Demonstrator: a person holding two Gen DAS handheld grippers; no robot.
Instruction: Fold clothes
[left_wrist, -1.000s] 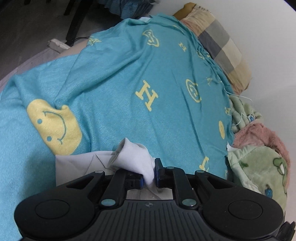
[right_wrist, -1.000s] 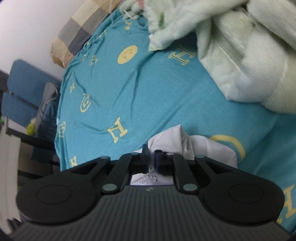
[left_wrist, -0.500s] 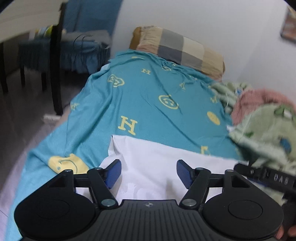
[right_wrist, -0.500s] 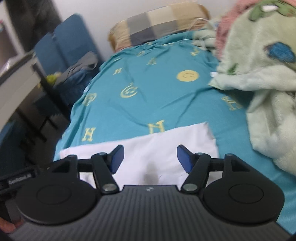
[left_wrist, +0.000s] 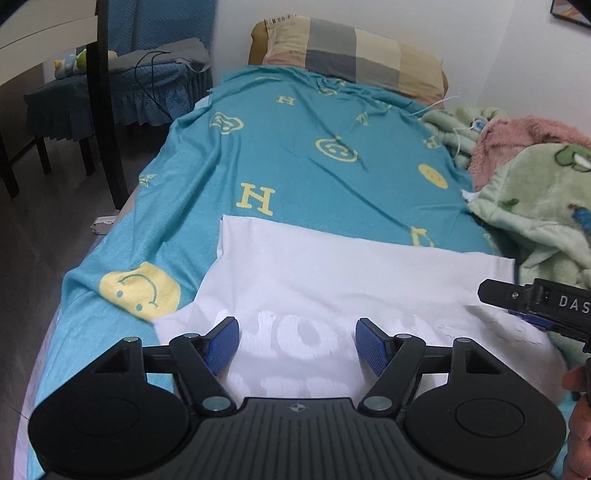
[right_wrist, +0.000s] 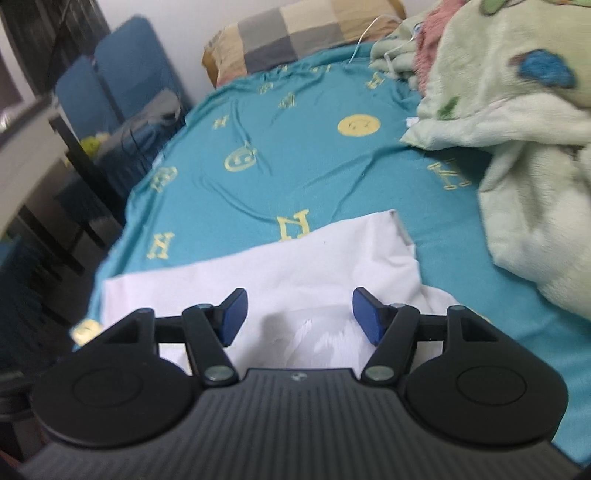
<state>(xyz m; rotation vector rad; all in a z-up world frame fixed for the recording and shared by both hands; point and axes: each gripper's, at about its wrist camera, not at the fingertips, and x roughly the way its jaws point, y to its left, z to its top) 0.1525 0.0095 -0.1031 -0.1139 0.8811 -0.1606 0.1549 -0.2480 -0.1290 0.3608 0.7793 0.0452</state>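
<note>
A white T-shirt (left_wrist: 351, 273) lies folded flat across the near end of the bed, its far fold edge straight; it also shows in the right wrist view (right_wrist: 295, 266). My left gripper (left_wrist: 297, 341) is open and empty, held above the shirt's near left part. My right gripper (right_wrist: 297, 314) is open and empty above the shirt's near right part; its side shows at the right edge of the left wrist view (left_wrist: 535, 299).
The bed has a teal sheet with yellow smileys and letters (left_wrist: 314, 147). A plaid pillow (left_wrist: 354, 55) lies at the head. Fleece blankets (right_wrist: 517, 129) are heaped along the right side. A blue chair (left_wrist: 129, 85) and dark table leg (left_wrist: 107, 103) stand left.
A second ago both grippers were shut on bunched white fabric. They have let go, opened wide and lifted back, and the shirt now lies flat.
</note>
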